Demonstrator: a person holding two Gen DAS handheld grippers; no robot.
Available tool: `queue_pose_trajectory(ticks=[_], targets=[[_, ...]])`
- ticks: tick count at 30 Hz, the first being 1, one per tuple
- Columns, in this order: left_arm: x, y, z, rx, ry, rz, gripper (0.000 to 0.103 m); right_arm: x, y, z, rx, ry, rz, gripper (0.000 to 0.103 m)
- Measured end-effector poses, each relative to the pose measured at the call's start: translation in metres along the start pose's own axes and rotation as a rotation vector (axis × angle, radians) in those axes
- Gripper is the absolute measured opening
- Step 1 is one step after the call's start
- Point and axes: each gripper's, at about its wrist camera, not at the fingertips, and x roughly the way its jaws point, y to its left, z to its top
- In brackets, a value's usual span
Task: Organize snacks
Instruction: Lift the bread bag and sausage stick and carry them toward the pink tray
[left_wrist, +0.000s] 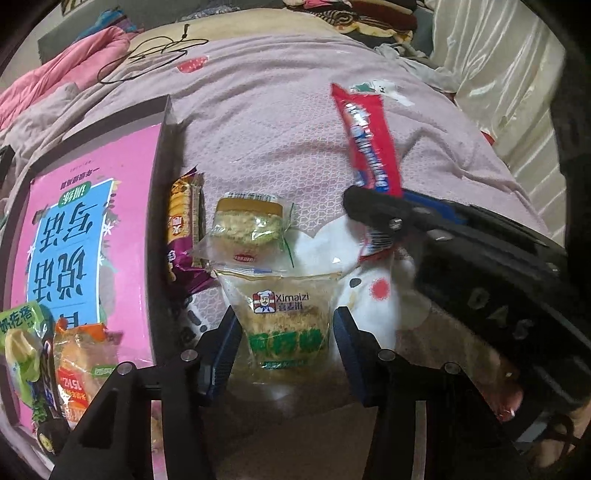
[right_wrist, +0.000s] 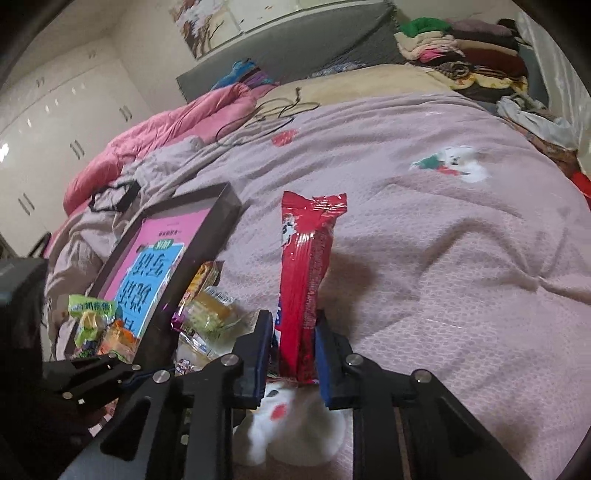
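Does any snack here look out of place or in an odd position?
Yes. The red snack stick stands upright in the air, clamped by the right gripper, while other snacks lie on the blanket beside the dark tray.

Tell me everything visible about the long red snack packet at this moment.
The red snack packet is a long, narrow, glossy foil-like wrapper with a crimped top edge and blue-and-white lettering on one face. It stands nearly upright, clamped near its lower end between the jaws of the right gripper, lifted above the pink bedspread. Nothing else visibly touches it.
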Motion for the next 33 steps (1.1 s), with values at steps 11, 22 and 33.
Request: queue_pose_trajectory(ticks=[11, 22, 33], targets=[[-0.002, -0.001, 0.0, 0.004, -0.01, -0.003, 0.043, -0.022, -0.016, -0.006, 0.076, -0.069, -0.009, 0.02], [-0.041, 0.005, -0.006, -0.002, -0.062, -0.046, 0.043, -0.045, -0.005, -0.009, 0.052, -0.135, 0.017, 0.02], [-0.074, 0.03, -0.012, -0.043, -0.108, -0.039, 0.043, -0.052, 0.02, -0.013, 0.023, -0.138, 0.042, 0.02]])
